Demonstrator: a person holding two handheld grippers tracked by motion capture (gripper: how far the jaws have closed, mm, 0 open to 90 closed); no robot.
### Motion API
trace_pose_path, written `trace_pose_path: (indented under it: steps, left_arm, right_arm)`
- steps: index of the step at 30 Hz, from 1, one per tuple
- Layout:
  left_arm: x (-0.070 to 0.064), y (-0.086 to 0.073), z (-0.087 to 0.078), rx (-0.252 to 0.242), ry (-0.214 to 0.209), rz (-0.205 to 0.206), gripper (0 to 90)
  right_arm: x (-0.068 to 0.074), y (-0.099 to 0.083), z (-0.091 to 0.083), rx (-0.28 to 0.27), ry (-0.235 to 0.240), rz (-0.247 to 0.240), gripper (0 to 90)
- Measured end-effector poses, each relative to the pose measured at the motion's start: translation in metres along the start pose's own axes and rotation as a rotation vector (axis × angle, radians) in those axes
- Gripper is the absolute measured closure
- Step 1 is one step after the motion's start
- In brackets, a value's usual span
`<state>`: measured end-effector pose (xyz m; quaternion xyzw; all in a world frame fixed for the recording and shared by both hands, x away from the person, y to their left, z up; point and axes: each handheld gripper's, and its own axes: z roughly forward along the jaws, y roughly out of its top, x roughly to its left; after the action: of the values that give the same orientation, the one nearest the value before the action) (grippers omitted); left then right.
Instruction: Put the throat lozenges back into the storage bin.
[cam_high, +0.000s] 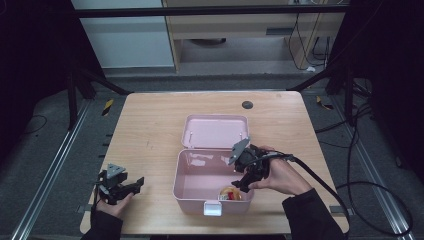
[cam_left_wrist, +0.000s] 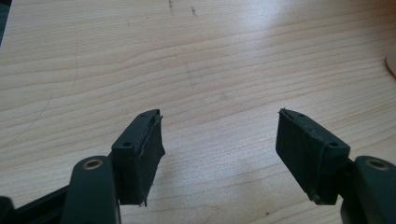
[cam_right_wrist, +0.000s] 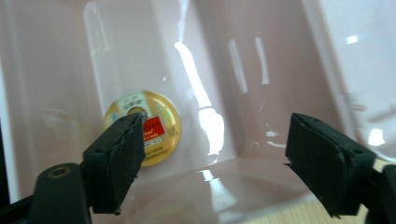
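**A round gold tin lies in the pink box**

From the high view, the pink box (cam_high: 200, 187) sits open on the wooden table (cam_high: 150, 130). The right gripper (cam_high: 243, 185) dips into it, just above the gold tin (cam_high: 230, 193). The left gripper (cam_high: 131, 186) rests near the table's front left.

In the left gripper view, its jaws are spread wide over bare wood.

In the right gripper view, the jaws are spread too, holding nothing. The tin (cam_right_wrist: 156, 126) lies flat on the box floor, partly behind one jaw.
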<state>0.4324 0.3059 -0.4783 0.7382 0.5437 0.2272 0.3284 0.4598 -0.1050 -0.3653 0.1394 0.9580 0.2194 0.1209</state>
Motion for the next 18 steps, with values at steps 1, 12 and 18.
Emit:
trace_pose_path:
  steps: [1, 12, 18]
  left_arm:
    - [0.000, 0.000, 0.000, -0.001, 0.000, 0.000, 31.4]
    - [0.000, 0.000, 0.000, 0.002, 0.001, 0.001, 31.4]
    - [0.000, 0.000, 0.000, 0.003, 0.002, 0.002, 31.4]
  right_arm:
    - [-0.001, -0.001, -0.004, -0.013, -0.011, 0.012, 18.6]
    - [-0.005, -0.021, -0.037, -0.160, -0.153, 0.108, 13.8]
    - [-0.009, -0.044, -0.054, -0.280, -0.226, 0.209, 10.9]
